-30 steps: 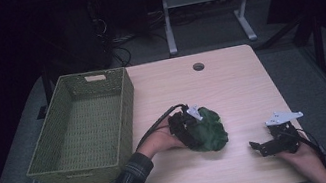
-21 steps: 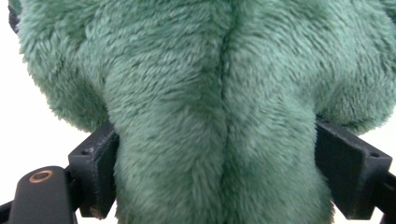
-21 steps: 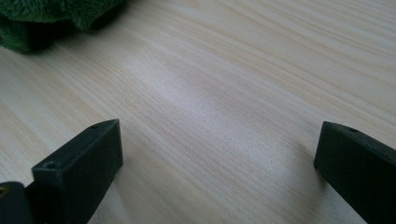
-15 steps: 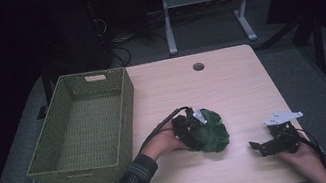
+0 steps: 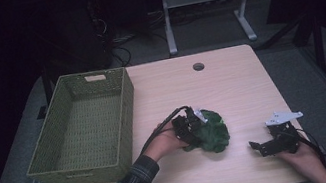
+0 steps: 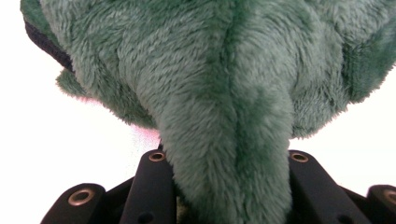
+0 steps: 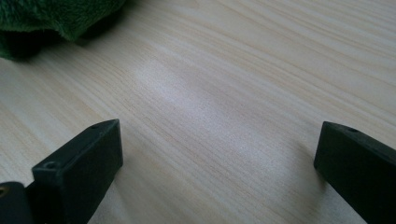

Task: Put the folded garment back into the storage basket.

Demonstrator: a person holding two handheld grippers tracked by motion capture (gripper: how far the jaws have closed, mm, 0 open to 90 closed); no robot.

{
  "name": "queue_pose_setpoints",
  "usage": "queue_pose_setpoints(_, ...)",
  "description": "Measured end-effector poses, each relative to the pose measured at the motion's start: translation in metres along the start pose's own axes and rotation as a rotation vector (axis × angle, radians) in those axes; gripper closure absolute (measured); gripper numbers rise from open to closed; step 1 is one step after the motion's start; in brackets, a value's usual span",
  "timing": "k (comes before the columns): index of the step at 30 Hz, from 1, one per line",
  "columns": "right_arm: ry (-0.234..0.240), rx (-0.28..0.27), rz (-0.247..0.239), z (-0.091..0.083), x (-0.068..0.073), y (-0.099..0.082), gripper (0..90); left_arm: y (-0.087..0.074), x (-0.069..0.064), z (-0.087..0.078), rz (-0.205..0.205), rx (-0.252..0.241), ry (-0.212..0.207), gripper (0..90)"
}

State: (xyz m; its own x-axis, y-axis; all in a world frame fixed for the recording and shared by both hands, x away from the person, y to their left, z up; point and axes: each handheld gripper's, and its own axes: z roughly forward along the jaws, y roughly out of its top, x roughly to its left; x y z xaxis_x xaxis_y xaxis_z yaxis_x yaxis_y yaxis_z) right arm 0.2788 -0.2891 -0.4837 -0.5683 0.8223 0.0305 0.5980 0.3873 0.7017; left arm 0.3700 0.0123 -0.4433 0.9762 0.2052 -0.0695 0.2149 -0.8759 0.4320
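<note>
The left gripper point(image 5: 192, 126) has just been closing its 2 jaws and now squeezes the green plush toy point(image 5: 211, 132) near the tabletop's point(image 5: 231, 84) front edge. The right gripper point(image 5: 267, 146) rests nearby, jaws wide.

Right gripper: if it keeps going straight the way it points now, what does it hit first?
Probably the green plush toy. The right gripper, jaws open, points left low over bare table, and the plush sits at the far upper left of its own view, so it might only graze it.
</note>
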Motion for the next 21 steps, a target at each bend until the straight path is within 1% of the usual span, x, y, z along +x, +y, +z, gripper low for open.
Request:
queue_pose_setpoints(6, 0.0, 0.0, 0.0, 0.0, 0.0, 0.0, 0.8, -0.001, -0.001, -0.006, -0.007, -0.016, 0.005, 69.4)
queue_pose_setpoints(7, 0.0, 0.0, 0.0, 0.0, 0.0, 0.0, 0.8, -0.002, -0.001, -0.008, -0.019, -0.018, -0.002, 69.5)
queue_pose_setpoints(11, 0.0, 0.001, -0.001, 0.0, 0.0, 0.0, 0.8, -0.005, 0.002, -0.014, -0.044, -0.033, -0.006, 69.5)
queue_pose_setpoints(12, 0.0, 0.0, 0.0, 0.0, 0.0, 0.0, 0.8, -0.005, 0.002, -0.016, -0.066, -0.047, -0.017, 69.5)
queue_pose_setpoints(13, 0.0, 0.0, 0.0, 0.0, 0.0, 0.0, 0.8, -0.005, 0.002, -0.018, -0.078, -0.055, -0.018, 69.5)
queue_pose_setpoints(15, 0.0, 0.0, 0.0, 0.0, 0.0, 0.0, 0.8, -0.005, 0.002, -0.024, -0.088, -0.065, -0.016, 69.5)
queue_pose_setpoints(16, 0.001, 0.002, 0.003, 0.0, 0.0, 0.0, 0.8, -0.005, 0.003, -0.027, -0.094, -0.072, -0.023, 69.5)
queue_pose_setpoints(17, -0.001, -0.001, -0.003, 0.0, 0.0, 0.0, 0.8, -0.004, 0.002, -0.031, -0.095, -0.077, -0.02, 69.4)
queue_pose_setpoints(21, 0.001, 0.002, -0.001, 0.0, 0.0, 0.0, 0.8, 0.0, 0.001, -0.046, -0.094, -0.096, 0.006, 69.3)
